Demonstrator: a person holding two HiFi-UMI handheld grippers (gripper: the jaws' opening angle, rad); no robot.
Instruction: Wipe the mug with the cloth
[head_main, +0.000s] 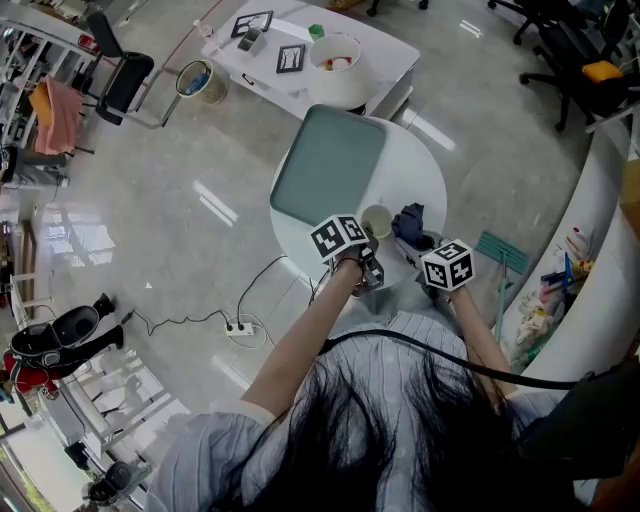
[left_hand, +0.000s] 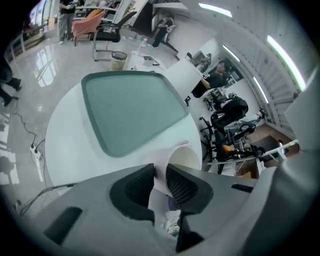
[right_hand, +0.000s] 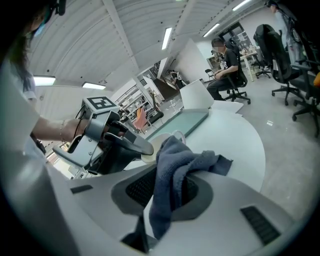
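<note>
A cream mug (head_main: 376, 222) is held over the near edge of the round white table (head_main: 425, 170). My left gripper (head_main: 371, 243) is shut on the mug's wall, one pad inside the rim and one outside; in the left gripper view the mug (left_hand: 184, 158) rises just beyond my left gripper (left_hand: 160, 181). A dark blue cloth (head_main: 410, 224) hangs bunched right beside the mug, pinched in my right gripper (head_main: 420, 245). In the right gripper view the cloth (right_hand: 176, 165) drapes over my right gripper (right_hand: 167, 189), with the mug (right_hand: 152, 145) and the left gripper (right_hand: 107, 137) behind it.
A green mat (head_main: 330, 165) covers the table's far left part. Behind stands a second white table (head_main: 385, 60) with a bowl and frames. A power strip (head_main: 242, 328) and cable lie on the floor at left. Office chairs (head_main: 570, 50) stand at the top right.
</note>
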